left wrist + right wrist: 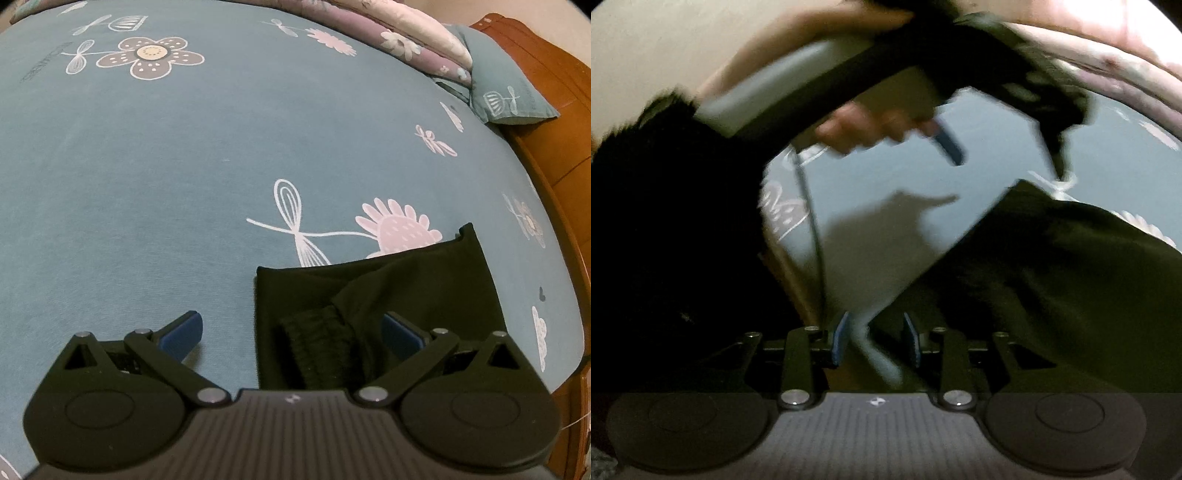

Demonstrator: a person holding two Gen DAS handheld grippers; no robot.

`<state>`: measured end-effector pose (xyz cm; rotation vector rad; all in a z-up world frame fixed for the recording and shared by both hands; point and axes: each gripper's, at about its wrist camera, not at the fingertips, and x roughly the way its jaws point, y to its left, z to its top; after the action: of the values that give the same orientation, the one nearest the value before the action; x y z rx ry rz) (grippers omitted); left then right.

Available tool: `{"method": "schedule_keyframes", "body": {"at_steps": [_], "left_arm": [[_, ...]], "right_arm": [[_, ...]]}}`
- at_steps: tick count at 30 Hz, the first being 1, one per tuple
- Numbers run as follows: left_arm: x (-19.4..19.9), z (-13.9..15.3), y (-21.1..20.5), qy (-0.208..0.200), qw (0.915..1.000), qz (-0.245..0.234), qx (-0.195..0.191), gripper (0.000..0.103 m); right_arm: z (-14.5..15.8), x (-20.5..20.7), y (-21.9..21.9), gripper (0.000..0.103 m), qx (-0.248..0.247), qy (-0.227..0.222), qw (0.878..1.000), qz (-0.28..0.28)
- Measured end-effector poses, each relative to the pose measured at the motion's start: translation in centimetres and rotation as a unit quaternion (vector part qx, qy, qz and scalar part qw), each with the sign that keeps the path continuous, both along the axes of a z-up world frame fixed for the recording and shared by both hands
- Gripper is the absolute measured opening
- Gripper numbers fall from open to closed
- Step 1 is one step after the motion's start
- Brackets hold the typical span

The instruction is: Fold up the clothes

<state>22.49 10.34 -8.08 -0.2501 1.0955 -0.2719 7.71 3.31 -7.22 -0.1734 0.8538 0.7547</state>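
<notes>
A black garment point(388, 291) lies folded on the blue flowered bedsheet point(184, 166), its ribbed cuff point(317, 339) on top at the near edge. My left gripper point(291, 332) hangs wide open just above it, the right pad point(402, 332) over the cloth and the left pad point(183, 334) over bare sheet. The right wrist view is blurred. There the garment point(1052, 277) fills the right side, and my right gripper point(877, 341) stands partly open at its near corner, with sheet showing in the gap. A hand point(864, 127) holds the left gripper farther off.
A folded floral quilt point(406, 33) and a blue pillow point(509, 85) lie at the far right of the bed. The wooden bed frame point(554, 122) runs along the right edge. A dark sleeve point(665, 203) and a thin cable point(812, 221) cross the right wrist view.
</notes>
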Motion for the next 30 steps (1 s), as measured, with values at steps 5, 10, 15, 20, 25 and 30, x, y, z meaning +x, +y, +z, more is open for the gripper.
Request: {"method": "schedule_keyframes", "body": {"at_steps": [5, 10, 15, 20, 25, 30], "left_arm": [[-0.1, 0.1, -0.4, -0.003, 1.0, -0.006, 0.0, 0.102], [-0.2, 0.3, 0.0, -0.006, 1.0, 0.001, -0.005, 0.102], [-0.2, 0.3, 1.0, -0.007, 0.9998, 0.016, -0.013, 0.102], [-0.2, 0.4, 1.0, -0.008, 0.9998, 0.015, -0.014, 0.102], [-0.2, 0.5, 1.1, -0.01, 0.9997, 0.013, -0.018, 0.102], [-0.4, 0.5, 1.2, -0.011, 0.9997, 0.015, -0.016, 0.102]], "right_arm": [[-1.2, 0.0, -1.5, 0.041, -0.006, 0.031, 0.999, -0.025], [1.2, -0.3, -2.3, 0.041, 0.016, -0.019, 0.999, -0.021], [1.7, 0.3, -1.3, 0.041, -0.081, -0.118, 0.99, -0.01], [-1.0, -0.2, 1.1, 0.046, -0.193, -0.178, 0.964, 0.042], [-3.0, -2.0, 2.8, 0.056, -0.272, -0.242, 0.927, 0.087], [-3.2, -1.4, 2.8, 0.054, -0.28, -0.245, 0.924, 0.082]]}}
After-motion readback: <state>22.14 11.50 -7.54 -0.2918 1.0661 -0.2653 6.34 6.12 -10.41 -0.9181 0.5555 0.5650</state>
